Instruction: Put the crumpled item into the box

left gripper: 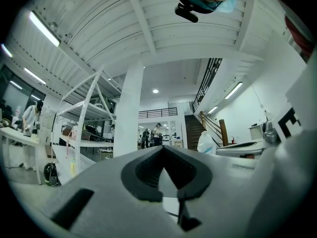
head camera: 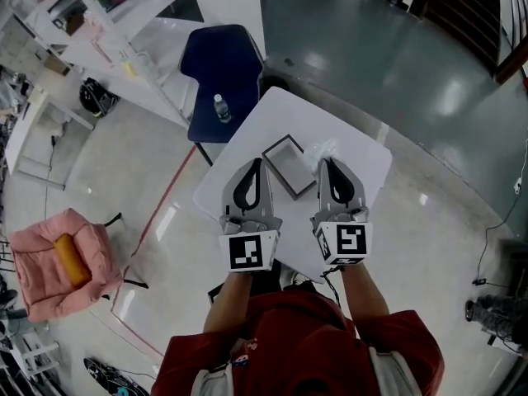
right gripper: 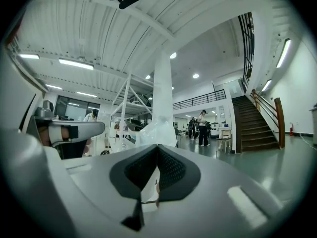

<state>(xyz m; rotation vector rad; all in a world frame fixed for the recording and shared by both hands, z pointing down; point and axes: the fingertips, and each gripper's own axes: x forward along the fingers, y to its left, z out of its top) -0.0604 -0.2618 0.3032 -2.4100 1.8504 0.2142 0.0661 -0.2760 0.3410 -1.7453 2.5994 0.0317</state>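
Observation:
A small open box (head camera: 288, 166) with dark walls and a pale inside lies on the white table (head camera: 272, 118). The crumpled item (head camera: 327, 148) is a wad of clear plastic to the right of the box. My right gripper (head camera: 324, 162) points at it from the near side, jaws together and empty. In the right gripper view the crumpled plastic (right gripper: 158, 129) stands just beyond the closed tips of the right gripper (right gripper: 157, 147). My left gripper (head camera: 256, 163) rests left of the box, also shut and empty. In the left gripper view, the plastic (left gripper: 205, 141) shows to the right of the left gripper (left gripper: 163, 148).
A blue chair (head camera: 221, 71) with a water bottle (head camera: 220, 108) on its seat stands past the table's far left edge. A pink chair (head camera: 58, 262) sits on the floor at the left. White shelving (head camera: 99, 31) fills the upper left.

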